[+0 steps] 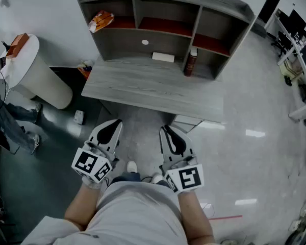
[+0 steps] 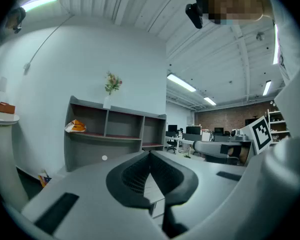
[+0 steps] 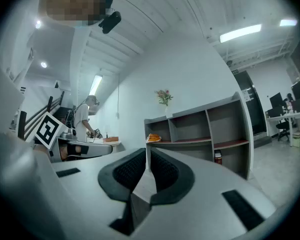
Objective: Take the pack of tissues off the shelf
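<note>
A flat white pack of tissues (image 1: 163,57) lies at the back of the grey desk (image 1: 153,88), under the shelf unit (image 1: 166,6). An orange snack bag (image 1: 101,20) sits in the upper left compartment, also visible in the left gripper view (image 2: 76,126) and the right gripper view (image 3: 153,137). A dark bottle (image 1: 192,61) stands at the lower right. My left gripper (image 1: 113,122) and right gripper (image 1: 167,130) hang side by side in front of the desk, well short of it. Both are shut and hold nothing.
A vase with flowers (image 2: 111,86) stands on top of the shelf unit. A round white table (image 1: 33,70) with an orange box is at the left, with a person's legs beside it. Office desks and chairs (image 1: 296,40) line the right. A small white object (image 1: 78,117) lies on the floor.
</note>
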### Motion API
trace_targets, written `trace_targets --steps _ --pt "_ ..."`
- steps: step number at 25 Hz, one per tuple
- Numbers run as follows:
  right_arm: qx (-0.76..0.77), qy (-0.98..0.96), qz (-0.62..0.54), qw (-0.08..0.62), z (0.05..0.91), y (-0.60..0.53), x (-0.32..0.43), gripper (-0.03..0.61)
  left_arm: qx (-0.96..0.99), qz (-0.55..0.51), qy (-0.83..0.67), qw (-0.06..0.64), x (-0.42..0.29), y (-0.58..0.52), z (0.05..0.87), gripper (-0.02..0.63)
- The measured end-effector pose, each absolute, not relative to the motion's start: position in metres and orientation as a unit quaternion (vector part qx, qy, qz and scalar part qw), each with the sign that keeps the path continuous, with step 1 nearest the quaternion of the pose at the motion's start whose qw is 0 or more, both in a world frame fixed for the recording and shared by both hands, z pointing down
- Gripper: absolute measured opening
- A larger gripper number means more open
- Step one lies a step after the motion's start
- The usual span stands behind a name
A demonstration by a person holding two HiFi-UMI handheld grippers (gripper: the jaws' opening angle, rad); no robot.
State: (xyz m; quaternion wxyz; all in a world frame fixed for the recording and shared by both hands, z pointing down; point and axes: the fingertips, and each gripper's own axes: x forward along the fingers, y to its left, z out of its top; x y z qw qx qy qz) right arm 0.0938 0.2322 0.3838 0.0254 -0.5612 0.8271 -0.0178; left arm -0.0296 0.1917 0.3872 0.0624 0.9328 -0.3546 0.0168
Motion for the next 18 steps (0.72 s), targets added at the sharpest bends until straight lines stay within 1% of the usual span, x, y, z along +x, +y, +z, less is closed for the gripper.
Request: trace_targets --steps 9,14,18 --pt "-0.566 0.824 -0.022 0.013 0.382 0.205 0.037 0.040 0.939 0.012 -0.337 0.070 -0.082 0.163 0.385 0.017" --pt "-0.586 0.809 -0.026 0.037 0.382 0.189 0.008 0.040 0.942 0.006 -0.326 0.080 -0.119 0.143 0.392 0.017" --pt "-0.608 0.792 -0.035 0.038 0.392 0.182 -0.009 0.040 0.945 0.010 -0.315 0.091 -0.146 0.130 0.406 0.017"
